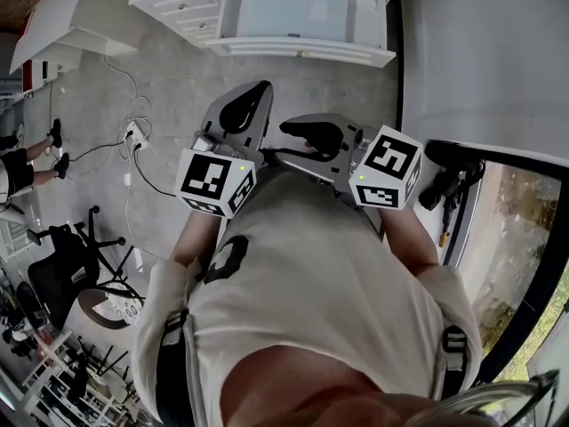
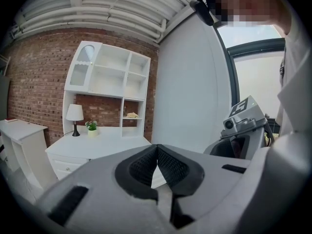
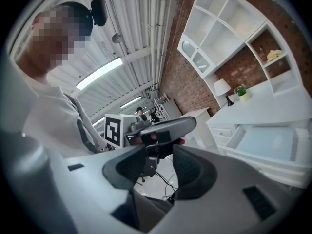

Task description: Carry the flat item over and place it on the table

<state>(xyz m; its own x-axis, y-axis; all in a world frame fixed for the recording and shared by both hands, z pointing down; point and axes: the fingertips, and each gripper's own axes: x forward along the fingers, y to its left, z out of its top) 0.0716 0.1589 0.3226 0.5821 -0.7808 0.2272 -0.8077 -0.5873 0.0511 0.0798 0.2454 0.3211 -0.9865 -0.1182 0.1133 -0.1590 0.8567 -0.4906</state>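
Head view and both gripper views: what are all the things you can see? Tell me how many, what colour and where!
desk: one, white, with shelves, against the brick wall
drawer: one, white, open, in the desk's front
lamp: one, white shade, on the desk
plant: one, green, beside the lamp
cabinet: one, white, left of the desk
chair: one, black, on the floor
cables: several, black and white, on the floor
shirt: one, white, on the person
left gripper: one, grey, jaws shut, empty
right gripper: one, grey, jaws apart, nothing between them
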